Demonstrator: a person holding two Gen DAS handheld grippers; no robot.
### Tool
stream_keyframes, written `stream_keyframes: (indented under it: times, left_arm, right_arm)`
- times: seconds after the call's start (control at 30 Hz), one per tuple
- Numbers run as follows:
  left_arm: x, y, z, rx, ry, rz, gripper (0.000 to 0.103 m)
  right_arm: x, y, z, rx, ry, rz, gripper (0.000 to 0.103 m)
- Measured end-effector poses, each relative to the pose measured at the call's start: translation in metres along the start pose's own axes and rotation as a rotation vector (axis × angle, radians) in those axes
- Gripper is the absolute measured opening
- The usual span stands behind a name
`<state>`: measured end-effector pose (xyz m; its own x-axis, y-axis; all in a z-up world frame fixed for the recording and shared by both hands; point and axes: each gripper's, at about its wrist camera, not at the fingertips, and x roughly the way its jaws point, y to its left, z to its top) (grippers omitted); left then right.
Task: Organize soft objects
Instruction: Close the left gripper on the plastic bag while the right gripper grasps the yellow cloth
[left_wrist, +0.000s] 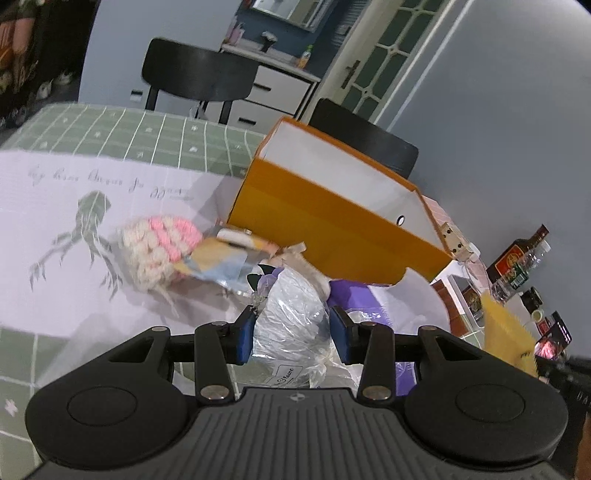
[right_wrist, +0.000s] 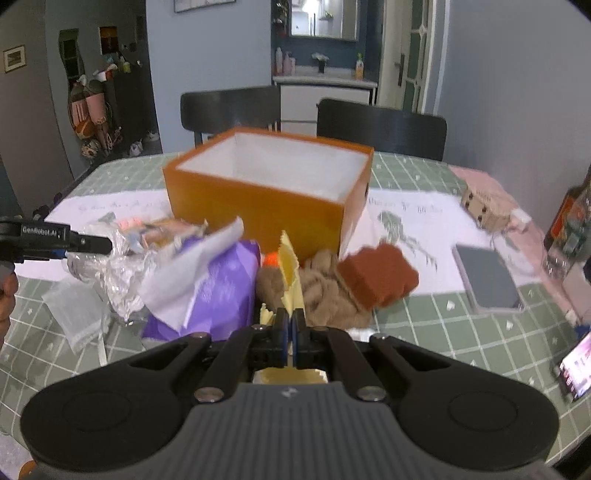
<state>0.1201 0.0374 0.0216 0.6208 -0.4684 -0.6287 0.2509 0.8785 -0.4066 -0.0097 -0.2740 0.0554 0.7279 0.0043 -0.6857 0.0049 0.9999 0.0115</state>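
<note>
Right wrist view: orange box (right_wrist: 258, 206) empty, soft pile in front unsorted; right gripper (right_wrist: 291, 325) pinched shut on yellow cloth (right_wrist: 290, 273), left gripper (left_wrist: 293, 332) part-open around plastic-wrapped item (left_wrist: 291, 317), grip uncertain.

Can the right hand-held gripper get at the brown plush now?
Probably not as is. The right hand-held gripper is shut on a yellow cloth, so its jaws are taken. The brown plush lies just ahead, partly under a rust sponge.

Two black chairs (right_wrist: 380, 125) behind table; bottles (left_wrist: 517, 262), grey notebook (right_wrist: 487, 280), phone (right_wrist: 576, 365) at right.
</note>
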Motion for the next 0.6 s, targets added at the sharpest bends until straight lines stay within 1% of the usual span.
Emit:
stream_keyframes:
  times: [0.07, 0.17, 0.33, 0.47, 0.6]
  left_arm:
    - [-0.007, -0.004, 0.007, 0.023, -0.008, 0.000, 0.048]
    - [-0.014, -0.011, 0.020, 0.047, -0.008, -0.021, 0.048]
    - [-0.018, -0.026, 0.043, 0.089, -0.008, -0.030, 0.048]
    - [-0.017, -0.041, 0.065, 0.136, -0.014, -0.024, 0.048]
    - [-0.008, -0.054, 0.085, 0.157, 0.008, -0.037, 0.048]
  right_arm:
    - [-0.006, 0.000, 0.009, -0.009, -0.021, 0.004, 0.000]
    - [-0.010, 0.001, 0.023, -0.013, -0.044, 0.022, 0.000]
    - [-0.006, 0.001, 0.042, -0.008, -0.059, 0.045, 0.000]
    - [-0.005, 0.003, 0.061, -0.002, -0.078, 0.084, 0.000]
    - [-0.002, 0.006, 0.079, 0.002, -0.095, 0.106, 0.000]
